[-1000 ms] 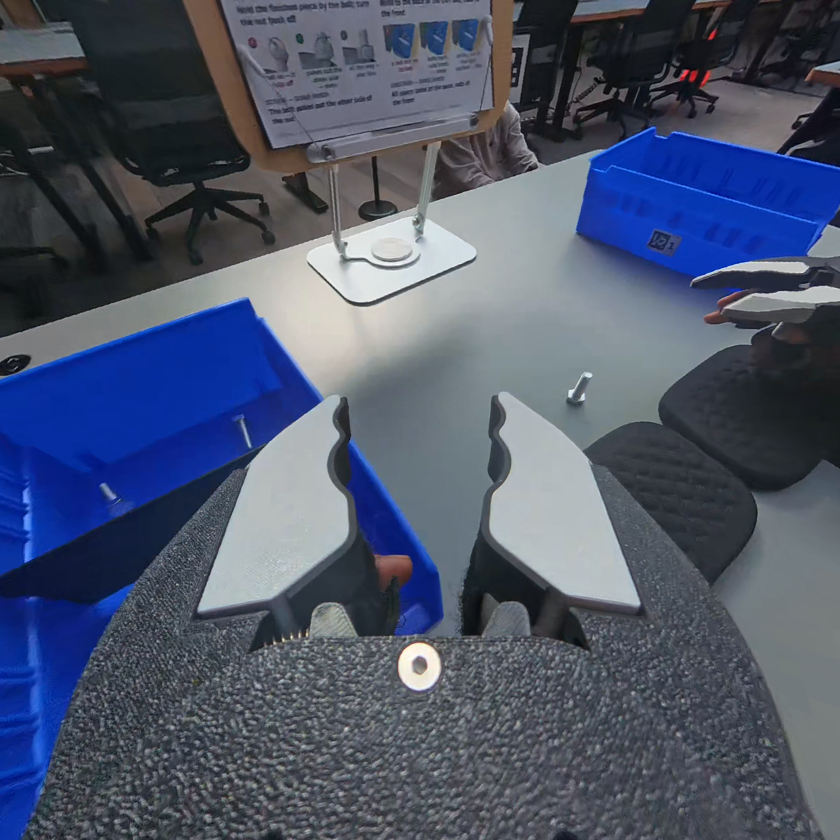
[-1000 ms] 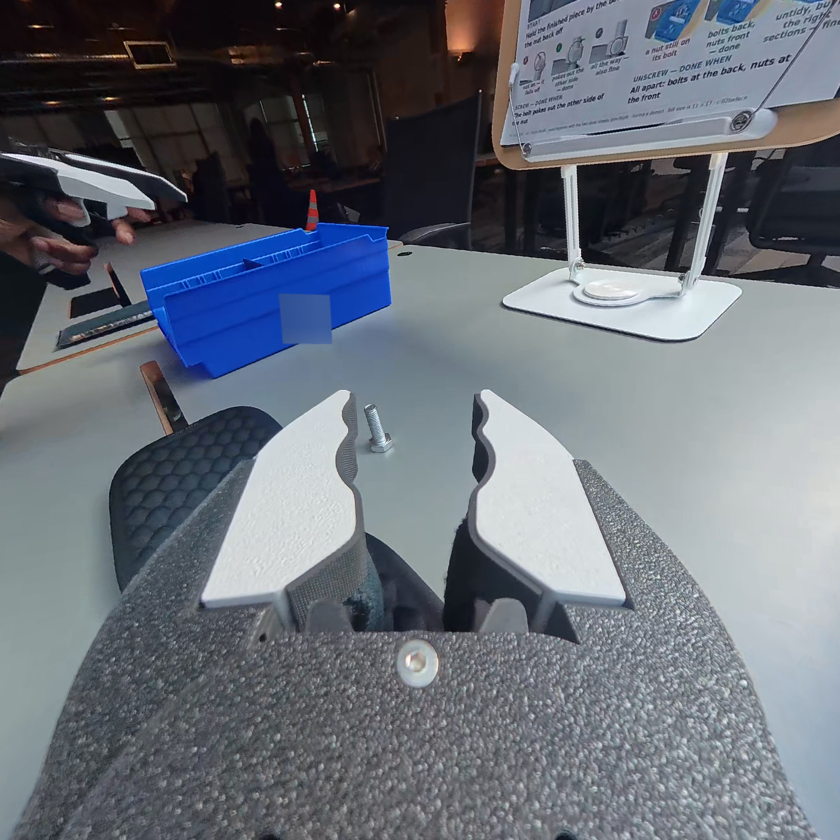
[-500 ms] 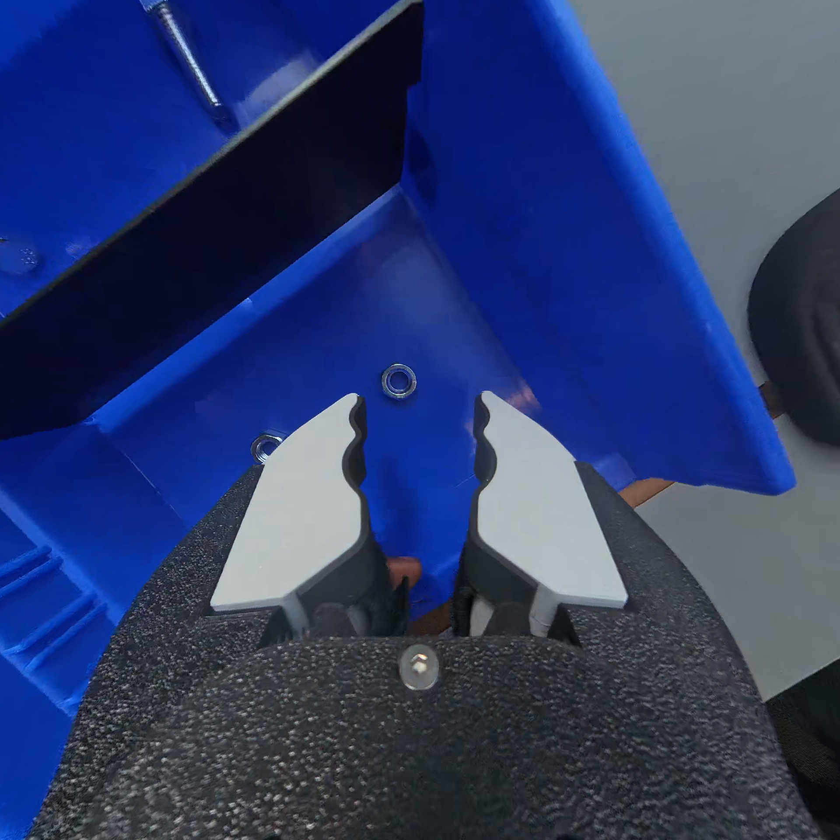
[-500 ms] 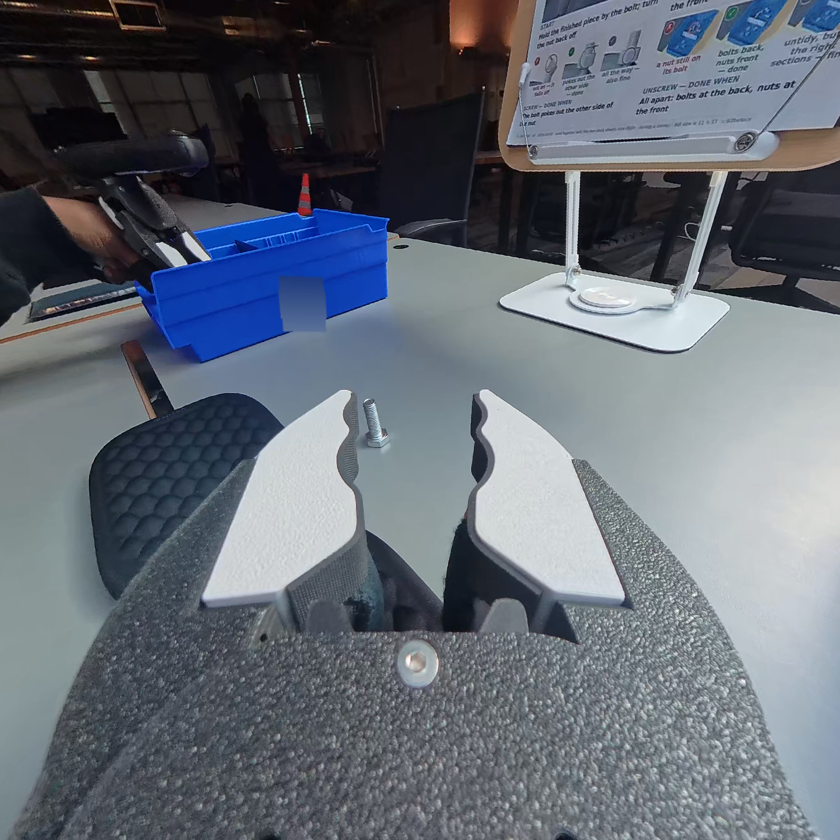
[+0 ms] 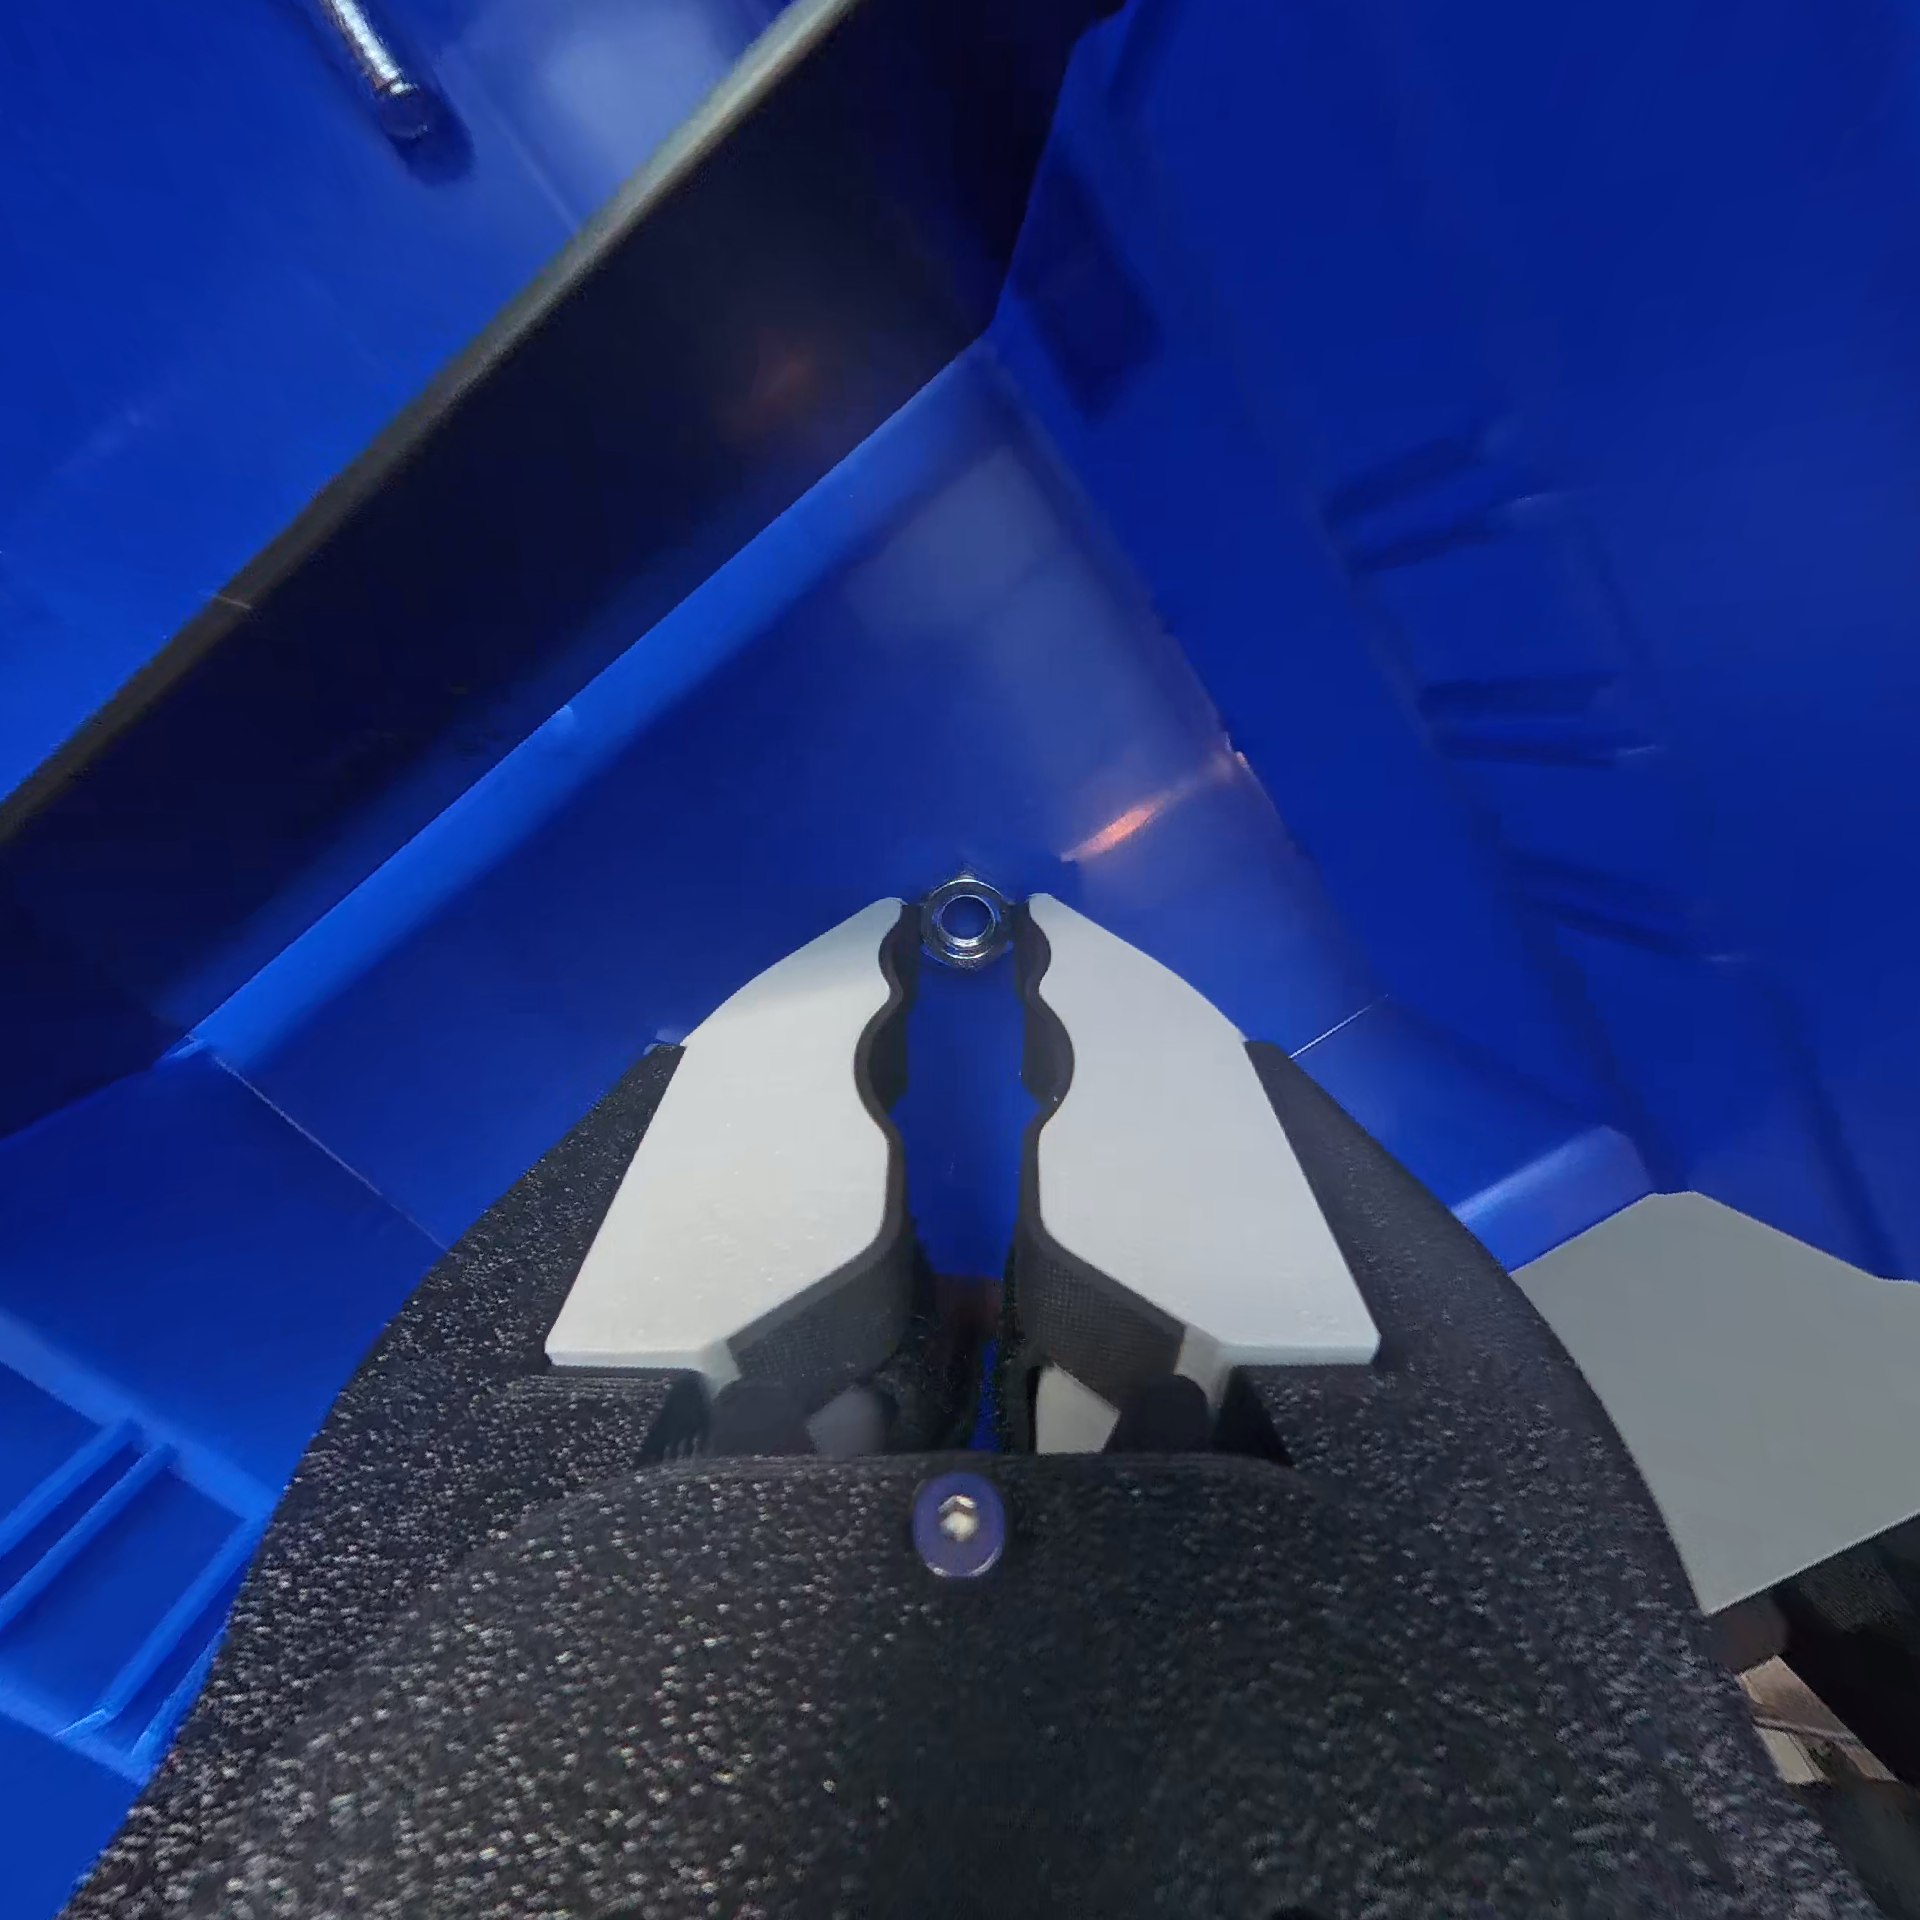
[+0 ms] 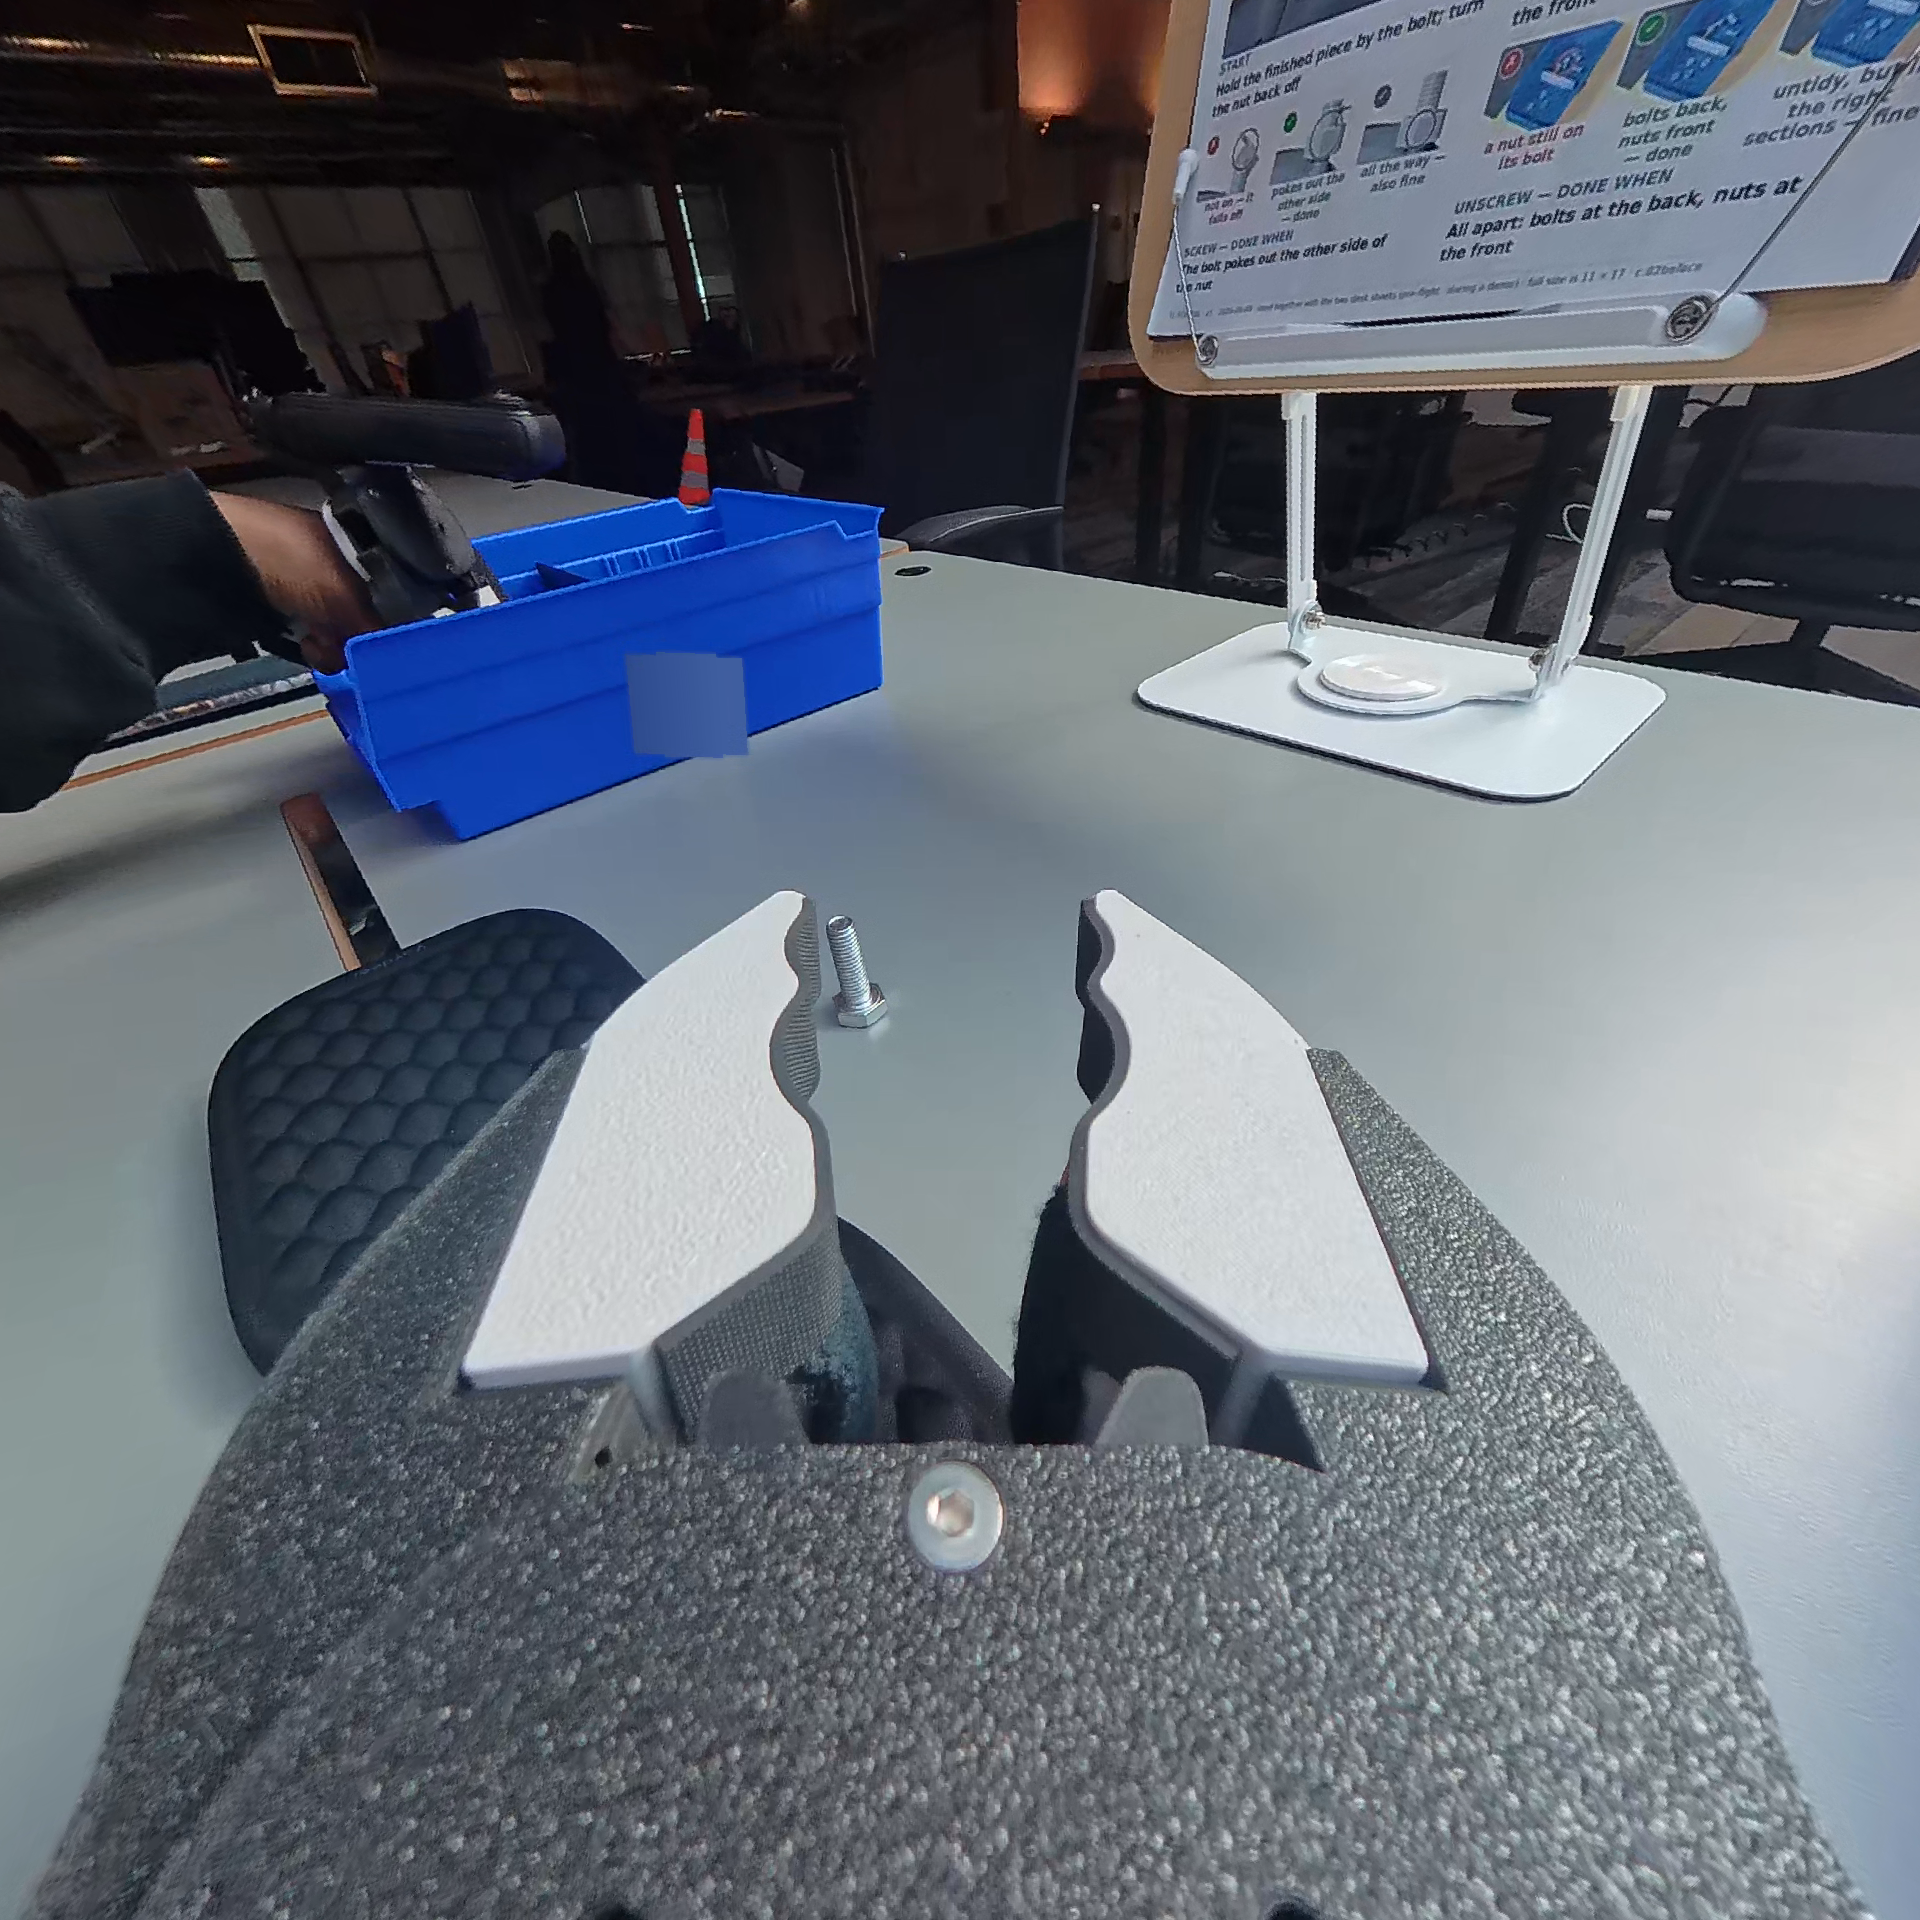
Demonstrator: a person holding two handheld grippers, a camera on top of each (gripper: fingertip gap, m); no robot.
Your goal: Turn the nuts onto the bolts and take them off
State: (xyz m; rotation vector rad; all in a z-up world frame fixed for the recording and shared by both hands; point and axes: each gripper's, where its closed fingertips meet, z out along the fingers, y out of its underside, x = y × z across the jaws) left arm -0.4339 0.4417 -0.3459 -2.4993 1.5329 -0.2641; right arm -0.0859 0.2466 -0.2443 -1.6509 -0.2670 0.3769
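The left gripper (image 5: 964,920) is reaching down into the front compartment of the blue bin (image 5: 1455,416), near the corner where the black divider (image 5: 520,436) meets the side wall. Its fingers are standing narrowly apart with a nut (image 5: 964,925) lying flat between the tips; they appear to be touching or nearly touching its sides, but whether they are truly gripping it I cannot tell. A bolt (image 5: 379,83) is lying in the compartment behind the divider.

The right gripper (image 6: 940,935) is waiting over the grey table (image 6: 1455,1039), fingers wide open and holding nothing. A bolt (image 6: 854,971) is standing on its head on the table, thread up, just beside the left fingertip and not touching it. A black pad (image 6: 395,1081) is lying toward the near left edge, and a stand (image 6: 1403,707) with an instruction sheet is sitting toward the far edge. The bin is resting near the far left edge, with the left gripper dipping into it.

The step in hand looks like picking the nut out of the bin. Doing it well probably means closing squarely on two opposite flats, at the very tips, so the hole is staying clear for the thread. Pressing down while closing risks the nut sliding along the slick floor or flipping onto its edge. Lifting straight up should be keeping the fingers off the divider and wall.
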